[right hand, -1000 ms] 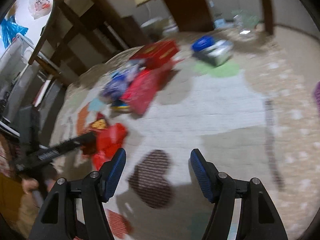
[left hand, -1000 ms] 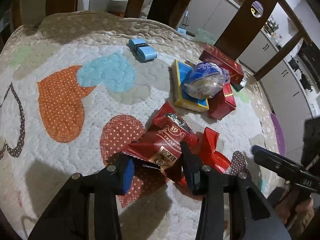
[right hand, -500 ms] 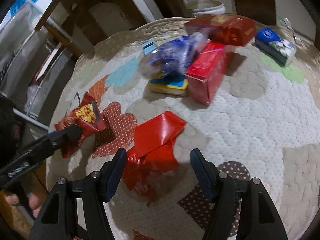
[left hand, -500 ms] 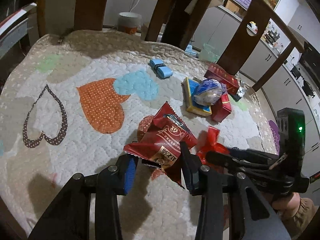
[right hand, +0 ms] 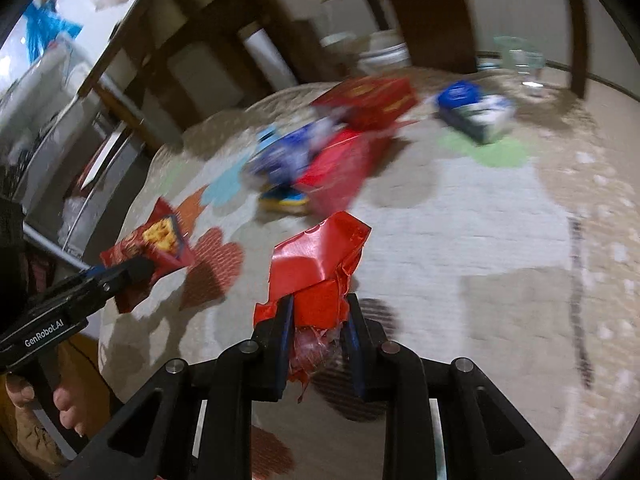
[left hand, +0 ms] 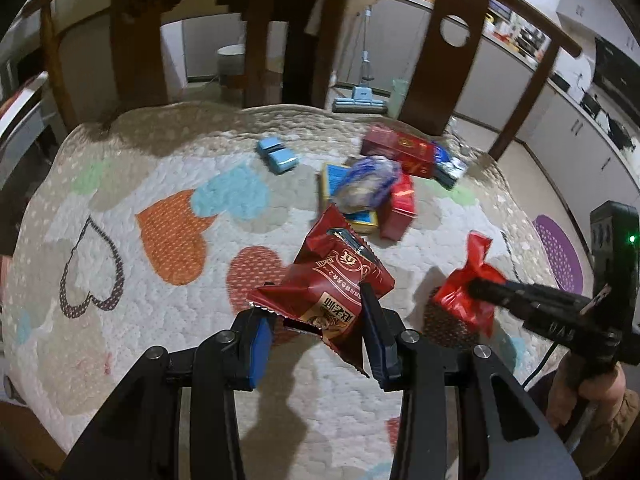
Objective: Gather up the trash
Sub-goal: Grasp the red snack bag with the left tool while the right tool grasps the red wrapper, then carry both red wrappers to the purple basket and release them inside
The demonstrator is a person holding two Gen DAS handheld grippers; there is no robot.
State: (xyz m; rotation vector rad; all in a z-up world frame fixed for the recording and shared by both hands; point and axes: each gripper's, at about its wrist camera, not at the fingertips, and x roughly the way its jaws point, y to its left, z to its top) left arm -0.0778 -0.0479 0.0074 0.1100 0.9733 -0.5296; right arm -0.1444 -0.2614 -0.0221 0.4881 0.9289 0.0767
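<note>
My left gripper is shut on a dark red snack packet and holds it above the quilted table; the packet also shows in the right wrist view. My right gripper is shut on a crumpled shiny red wrapper, lifted off the table. That wrapper also shows in the left wrist view, at the right gripper's tip.
A pile sits at the far side of the table: red boxes, a blue and yellow box under a blue plastic bag, a light blue pack and a blue and white pack. Wooden chair backs stand behind the quilted cover.
My right gripper closed on the red wrapper and lifted it off the table. My left gripper rose further with the snack packet.
</note>
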